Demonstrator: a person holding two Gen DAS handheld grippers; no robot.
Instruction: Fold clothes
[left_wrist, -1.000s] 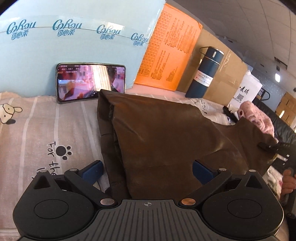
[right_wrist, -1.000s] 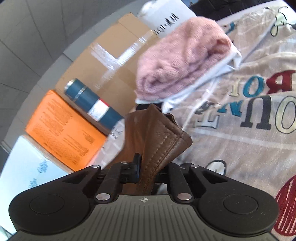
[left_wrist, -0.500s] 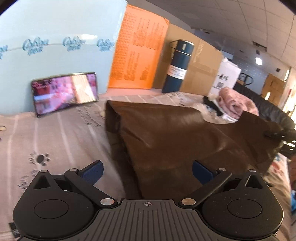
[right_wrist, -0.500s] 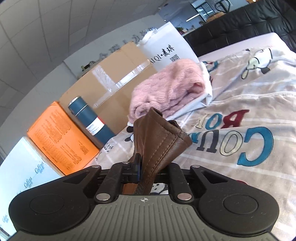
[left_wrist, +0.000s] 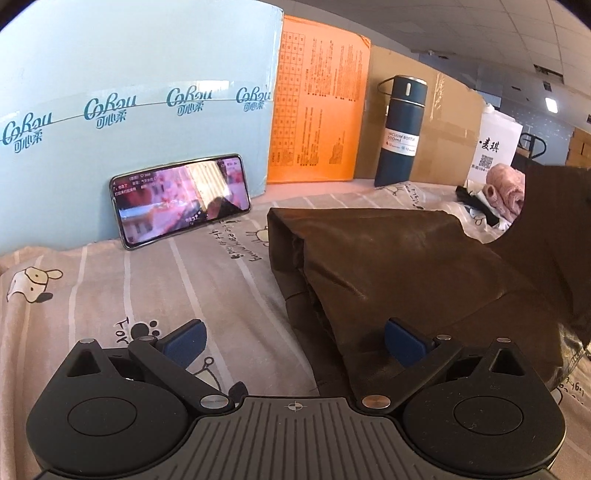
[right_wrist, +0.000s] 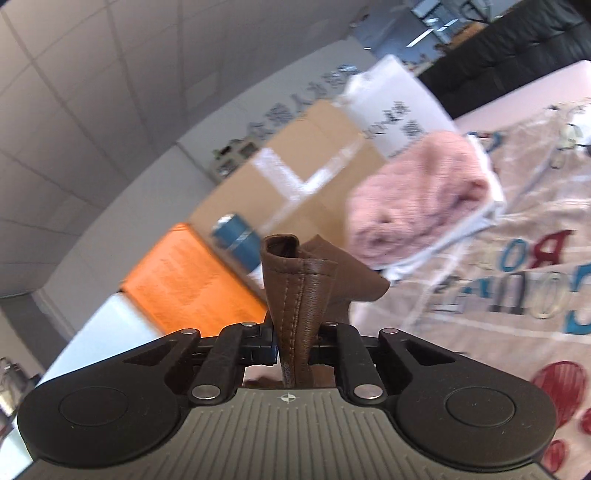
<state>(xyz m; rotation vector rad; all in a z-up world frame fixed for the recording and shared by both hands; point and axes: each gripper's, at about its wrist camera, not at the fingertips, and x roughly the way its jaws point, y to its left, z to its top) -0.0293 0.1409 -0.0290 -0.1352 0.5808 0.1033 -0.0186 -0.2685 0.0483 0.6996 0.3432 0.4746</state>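
A brown leather garment (left_wrist: 406, 266) lies on the printed bedsheet (left_wrist: 92, 295), its right part lifted off the sheet. My left gripper (left_wrist: 295, 343) is open and low over the garment's near left edge. One blue pad (left_wrist: 184, 341) hangs over the sheet and the other (left_wrist: 404, 345) over the leather. In the right wrist view my right gripper (right_wrist: 293, 347) holds a stitched corner of the brown garment (right_wrist: 299, 291) upright. Its jaws are closing, and the leather is pinched between them.
A phone (left_wrist: 181, 199) leans on a light blue box (left_wrist: 129, 92). Beside that stand an orange box (left_wrist: 317, 118), a dark blue vacuum bottle (left_wrist: 400, 133), cardboard and a white bag (left_wrist: 496, 144). A folded pink sweater (right_wrist: 417, 199) lies at the back right.
My right gripper has risen with the leather corner, so a flap now hangs high at the right of the left wrist view. The left gripper rolled slightly and stayed open.
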